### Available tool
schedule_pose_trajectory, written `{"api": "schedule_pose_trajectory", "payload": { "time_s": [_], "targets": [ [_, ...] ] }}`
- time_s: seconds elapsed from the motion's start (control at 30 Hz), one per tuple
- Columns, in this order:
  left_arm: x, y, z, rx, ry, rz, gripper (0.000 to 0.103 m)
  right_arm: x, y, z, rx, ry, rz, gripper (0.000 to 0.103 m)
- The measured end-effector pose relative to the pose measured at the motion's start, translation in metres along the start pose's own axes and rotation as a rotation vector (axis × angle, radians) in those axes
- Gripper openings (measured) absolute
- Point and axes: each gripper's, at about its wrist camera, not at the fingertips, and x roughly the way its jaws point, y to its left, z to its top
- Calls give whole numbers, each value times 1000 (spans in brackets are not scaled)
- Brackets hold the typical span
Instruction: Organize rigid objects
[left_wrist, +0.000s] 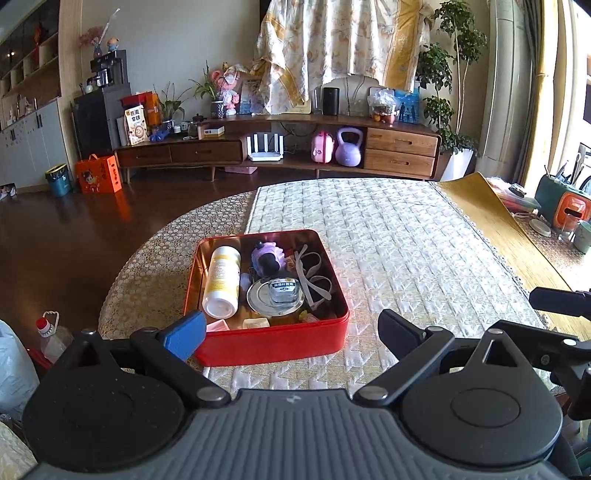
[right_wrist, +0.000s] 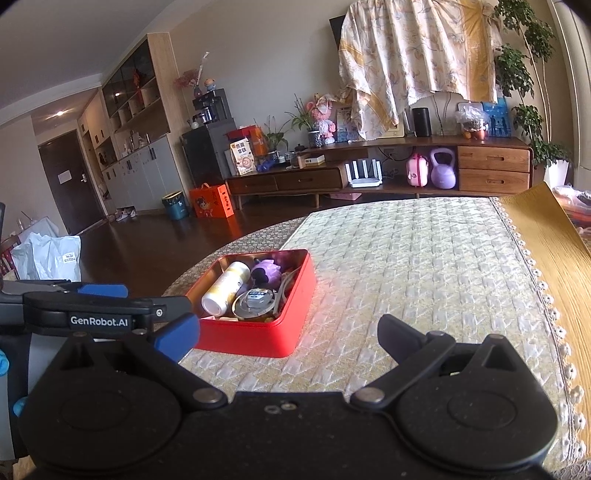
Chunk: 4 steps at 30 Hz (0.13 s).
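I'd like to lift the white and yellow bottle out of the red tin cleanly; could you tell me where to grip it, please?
Grip the white and yellow plastic bottle across its middle, coming from above. It lies on its side along the left wall of the red metal tin, so only its top is free.

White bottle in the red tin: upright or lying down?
Lying down. The white bottle rests on its side along the left wall of the red tin, one flat end toward the camera.

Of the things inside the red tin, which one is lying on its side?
The white and yellow bottle, lying along the left wall of the red tin. The purple toy, round metal lid and glasses beside it are not bottles.
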Motion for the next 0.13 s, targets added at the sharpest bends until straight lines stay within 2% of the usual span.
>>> {"api": "schedule_pose_trajectory", "payload": {
  "time_s": [0.13],
  "targets": [
    [-3, -4, 0, -5, 5, -4, 100, -2, -6, -3, 19, 1, -6, 103]
  ]
}}
